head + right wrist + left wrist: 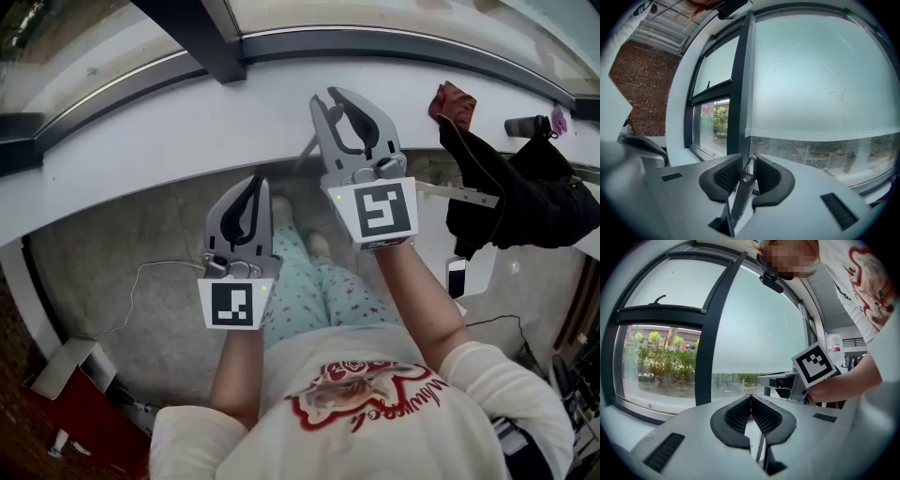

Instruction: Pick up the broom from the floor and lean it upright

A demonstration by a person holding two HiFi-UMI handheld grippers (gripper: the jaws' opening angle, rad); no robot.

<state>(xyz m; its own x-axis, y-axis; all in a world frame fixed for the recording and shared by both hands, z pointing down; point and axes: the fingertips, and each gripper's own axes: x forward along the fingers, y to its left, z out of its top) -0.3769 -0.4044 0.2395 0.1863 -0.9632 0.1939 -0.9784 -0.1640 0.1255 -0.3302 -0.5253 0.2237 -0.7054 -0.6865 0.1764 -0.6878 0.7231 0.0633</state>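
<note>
Grey concrete floor (122, 234) | white window sill (187, 122) | right tool (749, 159) clamps broom handle (742, 190) | left tool (751, 397) closed

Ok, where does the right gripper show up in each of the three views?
Head view: the right gripper is at upper centre, just beyond its marker cube.
Left gripper view: only the marker cube shows, at the right.
Right gripper view: the right gripper is at bottom centre, shut on the broom handle.
Shared landmark: the dark window post.
</note>
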